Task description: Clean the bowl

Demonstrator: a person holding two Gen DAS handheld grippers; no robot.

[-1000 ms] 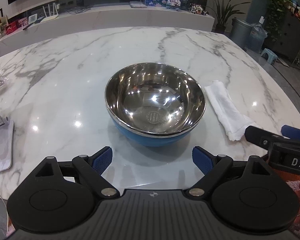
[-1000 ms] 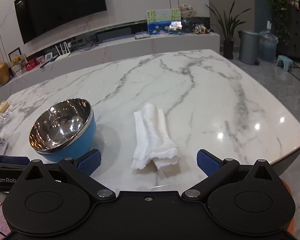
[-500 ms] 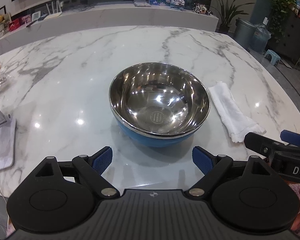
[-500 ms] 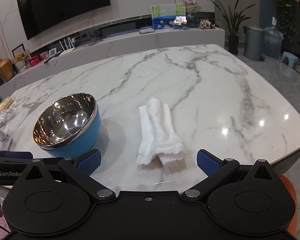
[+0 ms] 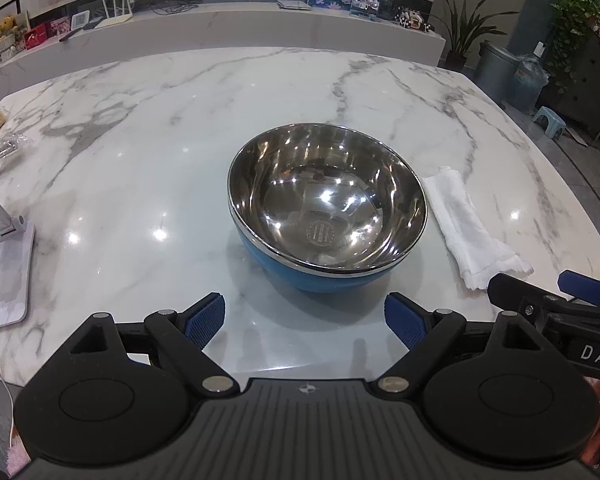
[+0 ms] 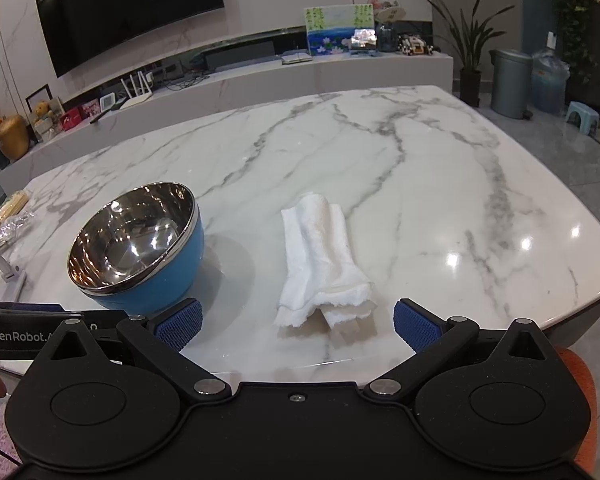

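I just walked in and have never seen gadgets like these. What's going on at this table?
A person holds a two-finger gripper in each hand, about to clean a bowl. The left gripper is open and lined up with the blue, steel-lined bowl on the marble table. The right gripper is open and faces a folded white cloth lying beside the bowl. Neither gripper holds anything yet.

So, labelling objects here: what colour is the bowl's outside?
Blue on the bowl, with a shiny steel inside; the right wrist view shows it best.
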